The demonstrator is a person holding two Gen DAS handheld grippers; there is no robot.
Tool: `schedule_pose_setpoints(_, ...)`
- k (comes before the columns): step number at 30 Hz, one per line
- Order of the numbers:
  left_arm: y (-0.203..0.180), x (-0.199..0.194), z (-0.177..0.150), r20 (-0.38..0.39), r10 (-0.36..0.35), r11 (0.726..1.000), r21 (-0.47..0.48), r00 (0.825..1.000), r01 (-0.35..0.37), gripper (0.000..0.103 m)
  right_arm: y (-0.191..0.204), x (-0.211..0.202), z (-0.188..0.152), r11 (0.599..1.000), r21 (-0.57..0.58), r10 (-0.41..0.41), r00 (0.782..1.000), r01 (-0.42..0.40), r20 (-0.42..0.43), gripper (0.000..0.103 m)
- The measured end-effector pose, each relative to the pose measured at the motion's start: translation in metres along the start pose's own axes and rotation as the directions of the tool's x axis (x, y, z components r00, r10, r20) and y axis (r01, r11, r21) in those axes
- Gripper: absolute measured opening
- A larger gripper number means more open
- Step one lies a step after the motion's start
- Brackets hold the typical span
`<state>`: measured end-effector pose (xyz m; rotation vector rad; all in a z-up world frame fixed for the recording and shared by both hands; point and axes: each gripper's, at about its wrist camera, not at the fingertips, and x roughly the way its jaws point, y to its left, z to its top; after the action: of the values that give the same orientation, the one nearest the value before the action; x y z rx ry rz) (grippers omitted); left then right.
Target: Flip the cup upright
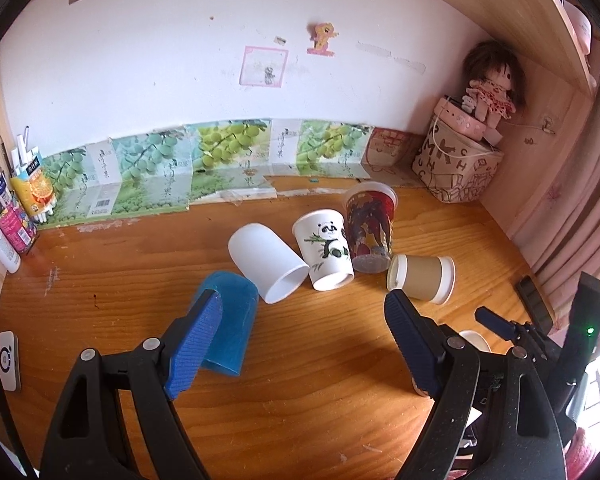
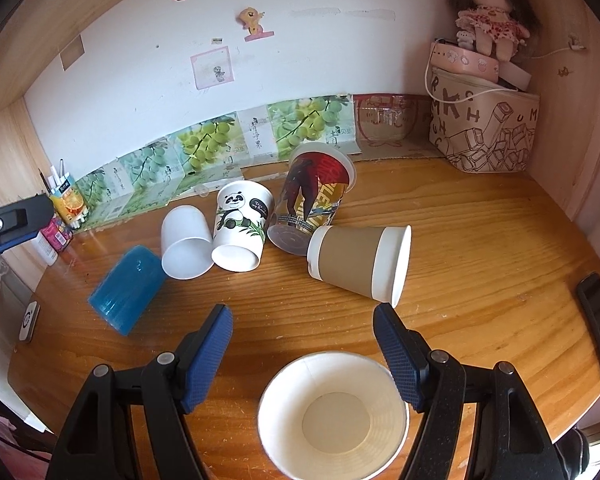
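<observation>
Standing upright between the spread fingers of the right gripper (image 2: 302,344), a white paper cup (image 2: 334,412); left gripper (image 1: 302,330) gapes empty beside toppled cups.

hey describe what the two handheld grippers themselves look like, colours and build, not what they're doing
Both match: the left gripper and right gripper have black plastic clamp-style arms with triangular cut-outs and round silver pivot rivets. Each finger ends in a blue pad with a fine knurled, diamond-grid texture. From the left wrist view, the right gripper's black body also shows a small lit green indicator light. No cables or sleeves are visible.
</observation>
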<state>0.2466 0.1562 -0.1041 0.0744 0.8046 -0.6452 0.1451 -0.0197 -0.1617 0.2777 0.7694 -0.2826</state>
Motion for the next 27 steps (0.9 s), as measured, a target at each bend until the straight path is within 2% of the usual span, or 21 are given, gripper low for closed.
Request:
schedule_pose_setpoints(2, -0.001, 0.006, -0.004, -0.033, -0.018, 1.0, -0.005, 0.999, 0.018, 0.086, 0.0, -0.008, -0.002, 1.0, 0.009, 0.0, 1.0, 0.0, 0.022, 0.08)
schedule_pose_setpoints(5, -0.004, 0.02, -0.011, -0.098, -0.054, 0.998, -0.02, 0.994, 0.053, 0.086, 0.0, -0.021, -0.005, 1.0, 0.012, -0.006, 0.998, 0.005, 0.056, 0.081)
schedule_pose_setpoints(7, -0.009, 0.025, -0.015, -0.113, -0.059, 0.998, -0.013, 0.992, 0.058, 0.086, 0.001, -0.028, -0.006, 1.0, 0.001, -0.017, 0.997, 0.017, 0.074, 0.081)
schedule_pose_setpoints(11, -0.023, 0.019, -0.021, -0.078, -0.024, 1.0, 0.016, 0.997, 0.025, 0.086, 0.004, -0.041, -0.004, 0.998, -0.052, -0.033, 0.994, 0.039, 0.108, 0.082)
schedule_pose_setpoints(15, -0.035, 0.002, -0.022, -0.022, 0.06, 0.998, 0.0, 0.998, -0.06, 0.086, 0.001, -0.045, 0.007, 0.995, -0.088, -0.049, 0.997, 0.054, 0.068, 0.082)
schedule_pose_setpoints(18, -0.045, -0.011, -0.02, -0.034, 0.106, 0.994, -0.026, 0.994, -0.107, 0.086, -0.006, -0.053, 0.014, 0.994, -0.102, -0.017, 0.998, 0.024, 0.061, 0.083)
schedule_pose_setpoints(20, -0.053, -0.022, -0.019, -0.039, 0.092, 0.995, -0.032, 0.995, -0.093, 0.086, -0.011, -0.064, 0.017, 0.993, -0.121, 0.0, 0.998, 0.007, 0.06, 0.085)
schedule_pose_setpoints(23, -0.07, -0.042, -0.017, -0.018, 0.083, 0.996, -0.016, 0.996, -0.083, 0.089, -0.021, -0.081, 0.021, 0.989, -0.148, 0.038, 0.997, -0.028, 0.063, 0.087)
schedule_pose_setpoints(27, -0.094, -0.07, -0.02, 0.025, 0.138, 0.99, -0.01, 0.99, -0.138, 0.094, -0.037, -0.1, 0.025, 0.99, -0.119, 0.082, 0.995, -0.074, 0.062, 0.092)
